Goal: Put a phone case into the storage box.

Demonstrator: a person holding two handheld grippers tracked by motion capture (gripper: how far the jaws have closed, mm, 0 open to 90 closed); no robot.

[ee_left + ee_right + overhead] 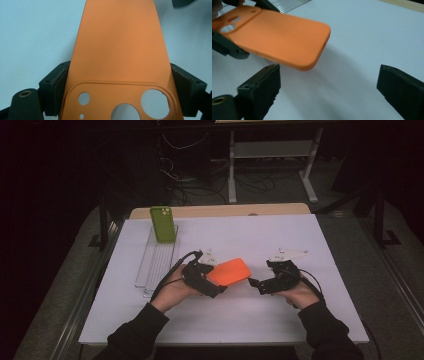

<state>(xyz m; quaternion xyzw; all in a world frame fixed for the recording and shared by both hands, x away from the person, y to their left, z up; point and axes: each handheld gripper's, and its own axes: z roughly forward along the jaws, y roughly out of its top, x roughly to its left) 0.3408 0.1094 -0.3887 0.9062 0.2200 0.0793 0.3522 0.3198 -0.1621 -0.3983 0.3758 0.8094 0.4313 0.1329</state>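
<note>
An orange phone case (229, 271) hangs just above the white table, back side up with its camera cut-outs toward my left hand. My left gripper (214, 279) is shut on it, and in the left gripper view both pads press the long edges of the case (120, 45) at the camera end. My right gripper (256, 285) is open a short way to the right of the case's free end. In the right gripper view its jaws stand wide apart (329, 82) with nothing between them, and the rounded end of the case (279, 42) floats just beyond them.
A green phone case (163, 223) stands upright at the far end of a clear ribbed rack (155, 265) on the table's left side. The white table top (280, 235) has a wooden strip (225, 210) along its far edge. Desk legs and cables lie beyond.
</note>
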